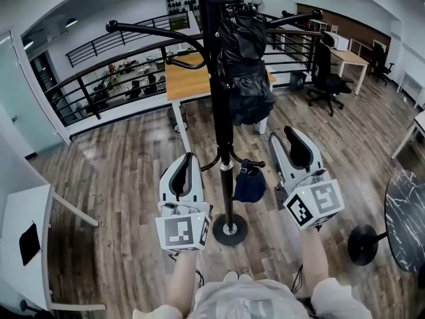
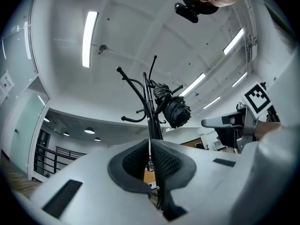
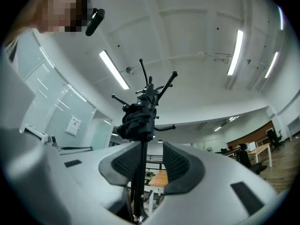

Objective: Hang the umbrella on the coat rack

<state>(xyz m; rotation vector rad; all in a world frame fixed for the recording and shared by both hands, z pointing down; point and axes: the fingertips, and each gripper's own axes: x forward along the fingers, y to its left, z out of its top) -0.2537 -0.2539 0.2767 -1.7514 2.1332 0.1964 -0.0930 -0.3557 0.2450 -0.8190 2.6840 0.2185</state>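
The black coat rack [image 1: 222,111] stands right in front of me, its round base [image 1: 230,230] on the wood floor. A folded black umbrella [image 1: 246,65] hangs bunched from its upper hooks, free of both grippers. My left gripper [image 1: 189,157] is held low, left of the pole, jaws shut with nothing in them. My right gripper [image 1: 290,133] is right of the pole, jaws open and empty. The left gripper view looks up at the rack [image 2: 151,111] and umbrella [image 2: 176,109] past the left gripper [image 2: 149,142]. Past the right gripper [image 3: 152,146], the umbrella [image 3: 138,118] shows high up.
A small blue bag [image 1: 250,183] hangs on a low hook of the rack. Behind stand a wooden table [image 1: 189,78], a black railing [image 1: 99,78] and an office chair [image 1: 325,72]. A round dark marble table [image 1: 405,218] is at right, a white desk [image 1: 26,244] at left.
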